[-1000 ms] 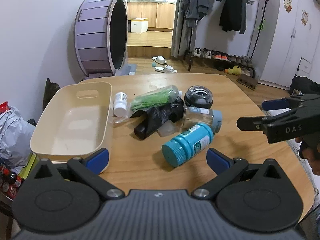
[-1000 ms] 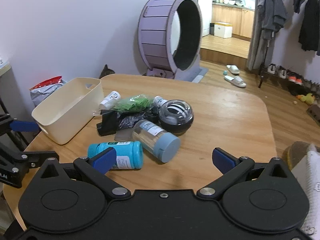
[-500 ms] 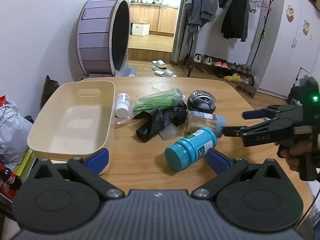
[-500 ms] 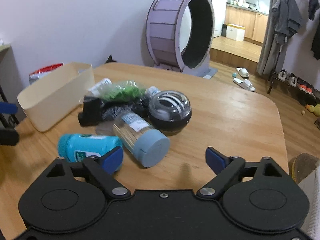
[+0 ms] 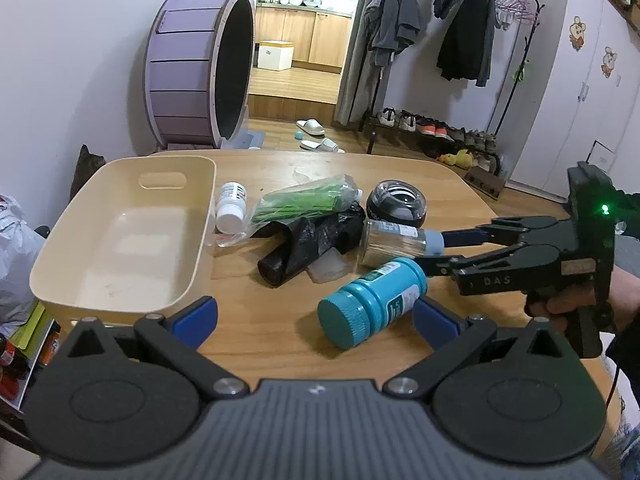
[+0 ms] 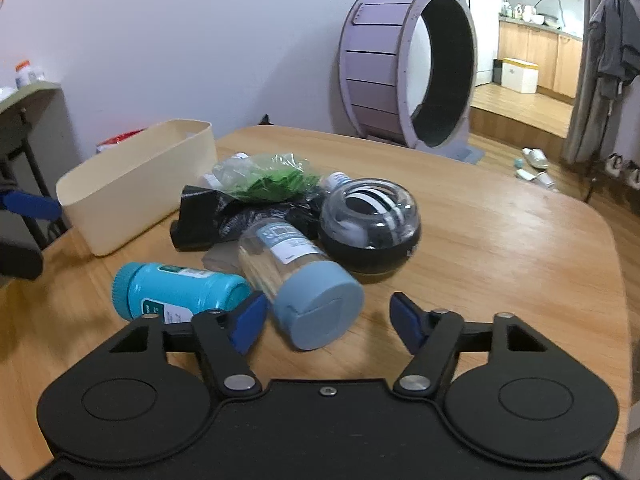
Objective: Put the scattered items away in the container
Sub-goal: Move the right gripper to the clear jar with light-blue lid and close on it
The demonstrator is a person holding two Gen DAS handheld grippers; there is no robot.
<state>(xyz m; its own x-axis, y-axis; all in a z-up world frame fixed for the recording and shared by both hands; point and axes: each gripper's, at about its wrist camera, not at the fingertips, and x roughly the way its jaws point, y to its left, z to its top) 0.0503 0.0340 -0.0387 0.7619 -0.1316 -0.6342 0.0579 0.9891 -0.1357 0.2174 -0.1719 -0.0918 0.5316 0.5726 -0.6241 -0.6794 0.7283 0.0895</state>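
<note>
A cream tub [image 5: 120,236] [image 6: 132,184] stands empty at the table's left. Beside it lie a white bottle [image 5: 230,208], a green bag [image 5: 304,200] [image 6: 272,178], a black bag [image 5: 308,246], a black gyro ball [image 5: 396,204] [image 6: 370,226], a clear toothpick jar with a blue cap [image 5: 394,242] [image 6: 304,280] and a teal bottle [image 5: 372,302] [image 6: 180,290]. My right gripper [image 6: 328,320] [image 5: 434,248] is open with its fingers either side of the jar's blue cap. My left gripper [image 5: 314,316] is open and empty, just short of the teal bottle.
The round wooden table [image 6: 500,248] ends close behind both grippers. A purple cat wheel [image 5: 200,68] stands on the floor beyond the table. A clothes rack [image 5: 460,40] and shoes are at the far right. Bags [image 5: 12,248] lie left of the tub.
My right gripper has moved in from the right toward the pile until its open fingers straddle the jar's blue cap. My left gripper has stayed nearly still.
</note>
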